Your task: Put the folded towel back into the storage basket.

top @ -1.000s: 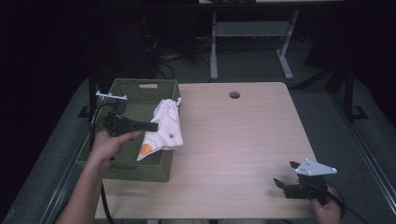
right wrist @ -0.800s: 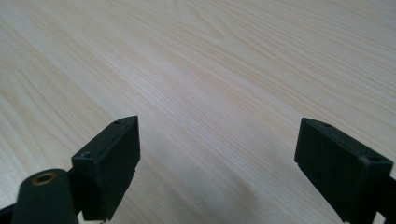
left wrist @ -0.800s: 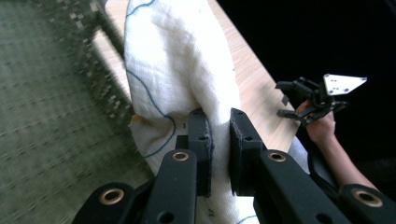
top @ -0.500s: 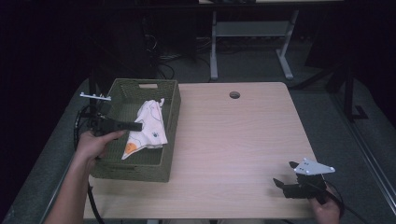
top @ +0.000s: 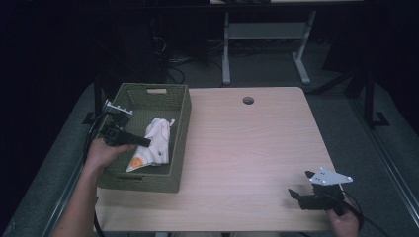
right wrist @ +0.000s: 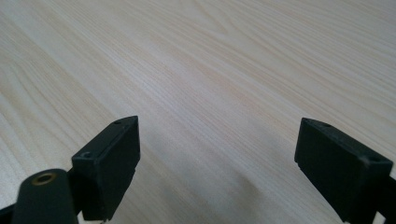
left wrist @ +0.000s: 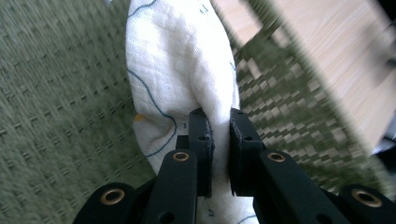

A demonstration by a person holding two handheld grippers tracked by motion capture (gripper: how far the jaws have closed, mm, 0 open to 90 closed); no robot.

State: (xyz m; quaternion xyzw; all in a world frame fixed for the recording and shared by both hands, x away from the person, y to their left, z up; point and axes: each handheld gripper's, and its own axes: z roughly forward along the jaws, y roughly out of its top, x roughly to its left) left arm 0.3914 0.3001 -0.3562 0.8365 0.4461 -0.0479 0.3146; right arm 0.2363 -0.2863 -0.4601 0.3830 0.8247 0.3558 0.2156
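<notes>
The cloth (top: pixel 153 144), white with thin blue lines and an orange spot, now hangs lower and farther inside the green woven basket (top: pixel 179 113) than a second ago. It is soft and creased, its long axis running along the basket's length. The left gripper (top: pixel 141 142) pinches a fold tight. The right gripper (top: pixel 298 186) rests wide open, holding nothing, on the pale wood table (top: pixel 247 148).

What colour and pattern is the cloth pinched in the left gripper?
White crinkled cloth with thin blue lines and a small orange patch, clearest in the left gripper view.
</notes>
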